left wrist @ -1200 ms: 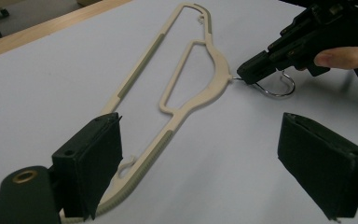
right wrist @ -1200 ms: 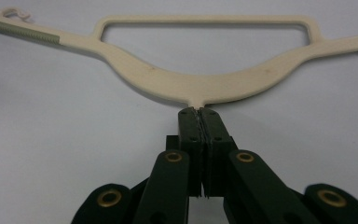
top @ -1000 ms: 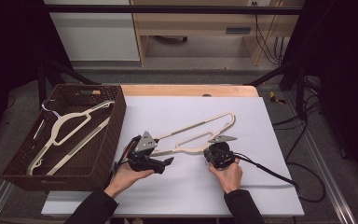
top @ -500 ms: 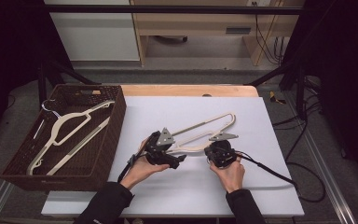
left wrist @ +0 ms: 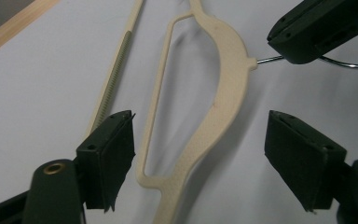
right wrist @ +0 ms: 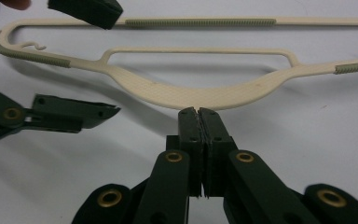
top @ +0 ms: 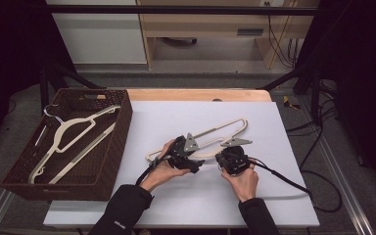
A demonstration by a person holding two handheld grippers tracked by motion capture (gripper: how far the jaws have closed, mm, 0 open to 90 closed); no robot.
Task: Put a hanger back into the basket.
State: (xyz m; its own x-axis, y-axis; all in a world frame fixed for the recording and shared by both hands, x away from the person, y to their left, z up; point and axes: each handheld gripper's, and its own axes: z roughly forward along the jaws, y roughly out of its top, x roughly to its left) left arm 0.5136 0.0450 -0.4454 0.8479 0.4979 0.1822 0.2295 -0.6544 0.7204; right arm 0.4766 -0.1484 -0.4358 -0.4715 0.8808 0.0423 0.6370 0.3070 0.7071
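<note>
A cream plastic clothes hanger (top: 210,139) is lying flat on the white table (top: 284,196), roughly at its middle and slanting toward the far right corner. The right gripper (top: 223,157) is sitting at the hanger's neck with its jaws pressed fully together; in the right gripper view they are meeting right at the curved neck (right wrist: 200,99), where the metal hook (left wrist: 349,64) leaves the plastic, though the hook wire itself is hidden between them, so whether they are pinching it cannot be told. The left gripper (top: 182,155) is hovering just beside it over the hanger's shoulder. Its jaws are standing fairly wide and have just been closing a little; in the left gripper view the cream shoulder (left wrist: 223,93) is lying between them without touching either pad. The ribbed lower bar (left wrist: 114,84) is running past the outside of one jaw. The person's hands are holding both grippers from the near edge. At the left edge of the table a dark brown wicker basket (top: 105,171) is holding another cream hanger (top: 68,142), well apart from the grippers.
</note>
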